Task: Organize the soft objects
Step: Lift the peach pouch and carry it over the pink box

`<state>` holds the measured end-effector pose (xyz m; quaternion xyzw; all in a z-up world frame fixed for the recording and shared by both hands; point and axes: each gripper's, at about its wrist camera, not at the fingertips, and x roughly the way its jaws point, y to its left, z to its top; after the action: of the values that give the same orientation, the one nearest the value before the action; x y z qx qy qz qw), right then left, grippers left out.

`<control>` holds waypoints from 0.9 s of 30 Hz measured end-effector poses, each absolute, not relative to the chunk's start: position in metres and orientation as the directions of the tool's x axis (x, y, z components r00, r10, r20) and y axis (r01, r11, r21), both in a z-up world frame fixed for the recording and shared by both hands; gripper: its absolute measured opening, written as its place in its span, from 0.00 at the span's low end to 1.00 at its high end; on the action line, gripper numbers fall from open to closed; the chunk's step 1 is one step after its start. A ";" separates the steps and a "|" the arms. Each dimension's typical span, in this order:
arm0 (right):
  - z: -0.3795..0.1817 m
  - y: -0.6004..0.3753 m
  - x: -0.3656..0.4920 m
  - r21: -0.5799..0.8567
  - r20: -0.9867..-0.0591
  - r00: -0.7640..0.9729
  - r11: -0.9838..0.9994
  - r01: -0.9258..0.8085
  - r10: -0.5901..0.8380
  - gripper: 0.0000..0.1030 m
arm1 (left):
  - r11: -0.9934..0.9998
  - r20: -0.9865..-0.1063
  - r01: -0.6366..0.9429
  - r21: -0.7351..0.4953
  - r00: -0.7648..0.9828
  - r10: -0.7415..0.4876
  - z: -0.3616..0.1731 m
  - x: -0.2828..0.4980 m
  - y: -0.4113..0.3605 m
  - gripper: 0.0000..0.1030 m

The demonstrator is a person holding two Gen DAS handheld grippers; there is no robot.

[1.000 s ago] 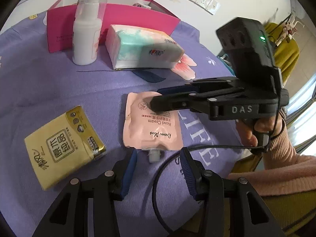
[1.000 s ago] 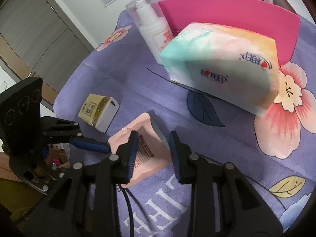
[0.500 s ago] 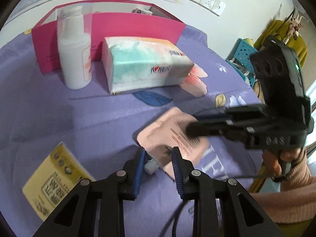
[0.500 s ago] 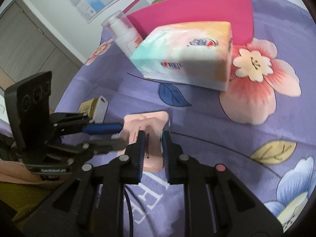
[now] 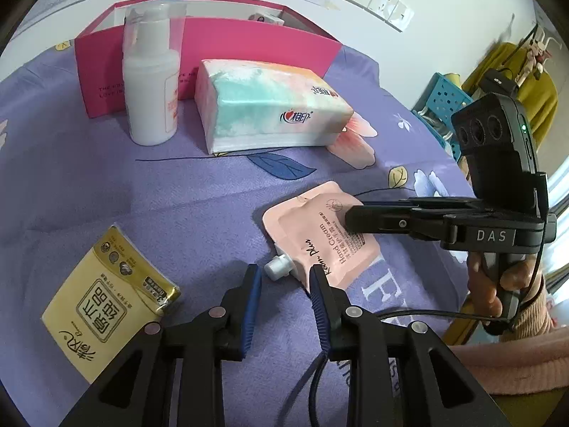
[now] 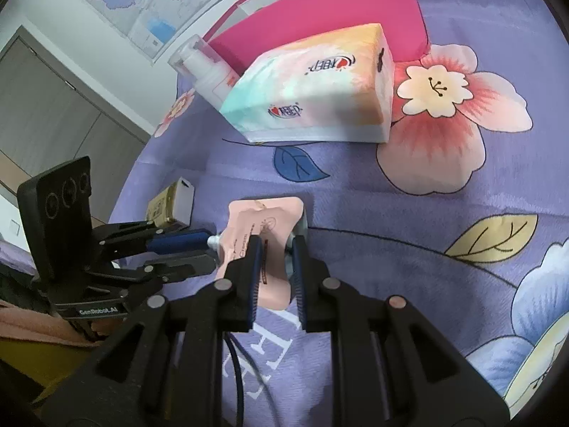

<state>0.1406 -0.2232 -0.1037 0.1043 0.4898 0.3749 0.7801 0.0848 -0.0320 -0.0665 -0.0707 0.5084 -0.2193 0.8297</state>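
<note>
I see my right tongs (image 6: pixel 276 249) clenched on the pink hand cream pouch (image 5: pixel 322 229), pinching its side above the purple floral cloth (image 5: pixel 106 195). My left tongs (image 5: pixel 284 277) are released, their blue pads flanking the pouch's white spout (image 5: pixel 278 266) without touching it. The tissue pack (image 5: pixel 270 106) lies well beyond.

Pink box (image 5: pixel 213 41) interior hidden behind its front wall.

Both wrist views look down close, from opposite sides, sharing the pink pouch (image 5: pixel 320 227) (image 6: pixel 265 220) and tissue pack (image 5: pixel 270 106) (image 6: pixel 313 85).
</note>
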 end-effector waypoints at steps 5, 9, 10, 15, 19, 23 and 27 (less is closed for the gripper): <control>-0.106 -0.223 0.142 0.548 -0.678 0.242 0.697 -0.462 0.694 0.19 | 0.895 -0.819 0.301 -0.328 0.382 -0.429 -0.066 0.084 -0.037 0.27; -0.104 -0.223 0.139 0.549 -0.679 0.246 0.700 -0.456 0.692 0.19 | 0.896 -0.817 0.289 -0.335 0.384 -0.430 -0.065 0.085 -0.036 0.27; -0.104 -0.222 0.138 0.548 -0.679 0.247 0.701 -0.455 0.691 0.19 | 0.897 -0.817 0.288 -0.335 0.385 -0.428 -0.064 0.086 -0.035 0.27; -0.101 -0.221 0.140 0.530 -0.685 0.258 0.709 -0.465 0.681 0.19 | 0.898 -0.810 0.301 -0.321 0.404 -0.425 -0.055 0.091 -0.036 0.32; -0.089 -0.222 0.138 0.527 -0.669 0.279 0.705 -0.475 0.689 0.19 | 0.896 -0.790 0.319 -0.309 0.439 -0.428 -0.039 0.096 -0.038 0.32; -0.074 -0.228 0.138 0.526 -0.642 0.318 0.703 -0.480 0.697 0.19 | 0.892 -0.771 0.334 -0.304 0.464 -0.436 -0.025 0.102 -0.039 0.32; -0.058 -0.232 0.142 0.515 -0.615 0.358 0.701 -0.493 0.703 0.19 | 0.885 -0.745 0.358 -0.298 0.493 -0.450 -0.006 0.113 -0.040 0.32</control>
<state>0.1419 -0.2319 -0.0579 0.1216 0.4318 0.3670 0.8149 0.1129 -0.0397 -0.0059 -0.0517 0.4460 -0.2342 0.8623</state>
